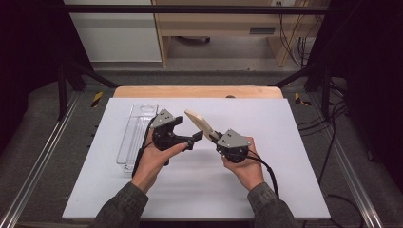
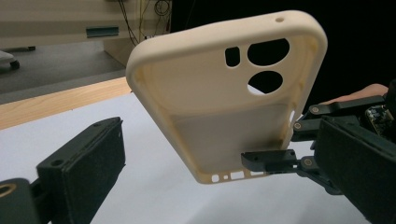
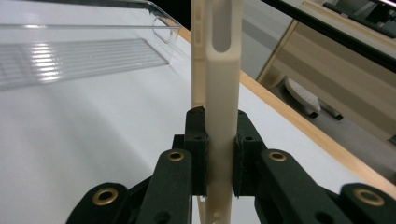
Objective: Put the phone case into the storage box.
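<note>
While the right gripper (image 1: 212, 135) is clamping the phone case (image 1: 199, 122), the left gripper (image 1: 189, 135), jaws gaping, is closing in from nine o'clock; next, gripping the case's free end

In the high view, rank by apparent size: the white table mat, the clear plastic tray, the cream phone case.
1. White table mat, by far the largest.
2. Clear plastic tray.
3. Cream phone case, smallest; it is seen at an angle, raised off the mat, so it may look smaller than it is.
</note>
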Tool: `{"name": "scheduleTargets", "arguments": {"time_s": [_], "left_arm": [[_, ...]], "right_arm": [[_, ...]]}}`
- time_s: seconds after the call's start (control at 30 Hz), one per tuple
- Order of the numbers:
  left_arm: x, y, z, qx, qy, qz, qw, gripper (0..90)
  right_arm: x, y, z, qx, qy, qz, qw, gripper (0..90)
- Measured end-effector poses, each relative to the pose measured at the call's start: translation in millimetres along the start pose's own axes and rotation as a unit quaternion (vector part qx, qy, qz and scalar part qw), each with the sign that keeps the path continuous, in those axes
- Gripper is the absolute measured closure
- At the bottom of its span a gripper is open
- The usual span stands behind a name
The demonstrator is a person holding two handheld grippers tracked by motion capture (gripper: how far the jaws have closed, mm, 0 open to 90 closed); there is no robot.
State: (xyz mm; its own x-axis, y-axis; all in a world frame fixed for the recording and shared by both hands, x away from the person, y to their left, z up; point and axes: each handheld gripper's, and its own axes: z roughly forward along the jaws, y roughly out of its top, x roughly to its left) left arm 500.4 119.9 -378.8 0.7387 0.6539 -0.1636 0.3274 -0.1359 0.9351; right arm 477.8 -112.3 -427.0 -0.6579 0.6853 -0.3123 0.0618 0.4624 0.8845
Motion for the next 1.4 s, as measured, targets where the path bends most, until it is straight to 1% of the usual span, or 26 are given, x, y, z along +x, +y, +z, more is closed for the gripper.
{"name": "scheduleTargets", "arguments": {"time_s": [0.07,0.2,0.27,0.47,0.5,0.53,0.6,0.8,0.9,1.07,1.17,1.23,1.3,1.4], "left_arm": [[-0.1,-0.1,0.6,0.000,0.001,-0.001,1.0000,1.8],[-0.2,0.0,1.8,-0.001,0.002,-0.004,1.0000,1.8],[-0.1,-0.3,3.1,-0.001,0.004,-0.006,1.0000,1.8],[-0.1,-0.8,5.1,-0.003,0.006,-0.007,0.9999,1.8],[-0.4,-0.9,5.5,-0.004,0.007,-0.009,0.9999,1.8],[-0.5,-1.0,5.8,-0.004,0.007,-0.010,0.9999,1.8],[-0.8,-1.1,6.3,-0.007,0.007,-0.011,0.9999,1.8],[0.3,-1.0,7.0,-0.010,0.004,-0.019,0.9998,1.8],[0.8,-0.6,6.7,-0.015,0.006,-0.025,0.9996,1.8],[0.8,-0.6,6.6,-0.014,0.008,-0.024,0.9996,1.6],[1.7,-0.5,6.3,-0.014,0.010,-0.027,0.9995,1.6],[1.6,-0.4,6.3,-0.015,0.011,-0.027,0.9994,1.6],[1.9,-0.3,6.0,-0.016,0.013,-0.026,0.9994,1.8],[2.0,-0.1,5.8,-0.018,0.016,-0.027,0.9993,1.9]], "right_arm": [[0.9,-0.9,0.9,-0.004,0.005,0.014,0.9999,79.6],[3.0,-2.2,2.2,-0.004,0.009,0.022,0.9997,79.6],[5.1,-1.9,3.2,-0.008,0.014,0.029,0.9994,79.6],[9.1,-0.4,5.2,-0.004,0.024,0.042,0.9988,79.6],[10.4,-0.2,5.9,-0.006,0.029,0.051,0.9982,79.6],[10.4,-0.2,5.9,-0.006,0.029,0.051,0.9982,79.6],[11.7,0.0,6.8,-0.008,0.036,0.063,0.9973,79.5],[13.9,1.3,7.5,-0.010,0.039,0.066,0.9970,79.5],[16.4,1.8,8.0,-0.013,0.044,0.073,0.9963,79.5],[19.4,1.6,9.9,-0.012,0.049,0.079,0.9956,79.5],[20.9,1.7,11.3,-0.013,0.053,0.091,0.9943,79.5],[21.0,1.7,11.7,-0.014,0.054,0.094,0.9940,79.5],[21.5,2.0,12.3,-0.016,0.058,0.106,0.9926,79.5],[22.4,2.4,12.8,-0.015,0.059,0.109,0.9921,79.5]]}}
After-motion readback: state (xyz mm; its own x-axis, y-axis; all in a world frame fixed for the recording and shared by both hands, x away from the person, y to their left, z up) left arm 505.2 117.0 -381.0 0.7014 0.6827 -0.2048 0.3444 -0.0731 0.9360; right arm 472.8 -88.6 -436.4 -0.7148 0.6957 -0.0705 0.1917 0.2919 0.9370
